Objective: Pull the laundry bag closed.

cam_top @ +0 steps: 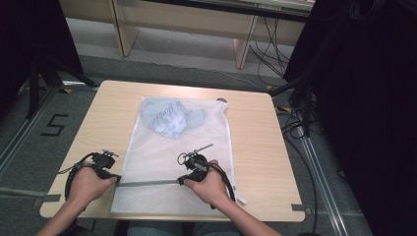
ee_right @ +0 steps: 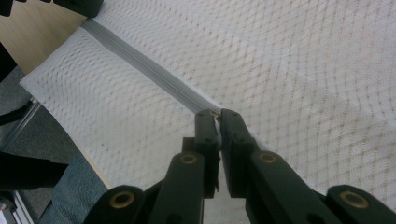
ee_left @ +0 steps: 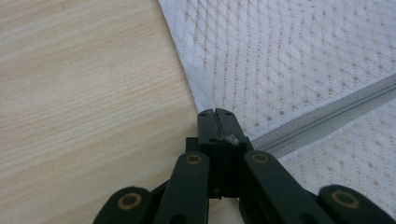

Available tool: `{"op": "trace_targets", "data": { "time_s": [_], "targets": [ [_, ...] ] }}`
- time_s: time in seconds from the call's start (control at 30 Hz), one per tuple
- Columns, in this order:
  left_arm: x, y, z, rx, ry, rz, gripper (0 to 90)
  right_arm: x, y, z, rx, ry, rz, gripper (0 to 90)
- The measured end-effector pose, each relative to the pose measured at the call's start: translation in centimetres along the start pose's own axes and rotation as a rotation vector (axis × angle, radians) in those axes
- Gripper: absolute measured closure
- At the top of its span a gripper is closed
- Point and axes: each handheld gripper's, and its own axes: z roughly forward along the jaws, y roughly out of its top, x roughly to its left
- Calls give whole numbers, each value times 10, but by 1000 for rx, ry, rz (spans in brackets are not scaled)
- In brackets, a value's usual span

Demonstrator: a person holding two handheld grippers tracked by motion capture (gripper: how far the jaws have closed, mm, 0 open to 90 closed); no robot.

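2 grippers pinch the grey zipper (cam_top: 147,183) across a white mesh laundry bag (cam_top: 167,157) lying flat mid-surface, bluish clothing (cam_top: 169,118) bunched at its far end. Left gripper (ee_left: 215,113) and right gripper (ee_right: 217,114): jaws clamped on the zipper.

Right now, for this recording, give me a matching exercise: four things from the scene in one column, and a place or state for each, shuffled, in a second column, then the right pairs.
Things:
1. left claw
2. right claw
3. blue garment
4. mesh laundry bag

Places or states:
A. lies flat on the wooden table
B. shut at the bag's edge, at the end of the grey zipper
C. bunched inside the bag, at its far end
D. shut on something small on the zipper line, partway across the bag

Pairs: 1-B, 2-D, 3-C, 4-A
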Motion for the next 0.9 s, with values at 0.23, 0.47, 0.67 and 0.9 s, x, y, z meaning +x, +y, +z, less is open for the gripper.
{"op": "trace_targets", "data": {
  "time_s": [0.23, 0.47, 0.67, 0.9],
  "targets": [
    [0, 0, 0, -3, 0, -3, 899, -2, -2, -2, -6, -2, 7, 870],
    [0, 0, 0, -3, -1, -3, 899, -4, -5, -3, -2, 0, 31, 871],
    [2, 1, 0, 5, 5, 27, 899, -7, -6, -6, -1, -4, 42, 870],
    [2, 1, 0, 5, 5, 27, 900, -10, -8, -9, -16, -12, 24, 870]
  ]
}}
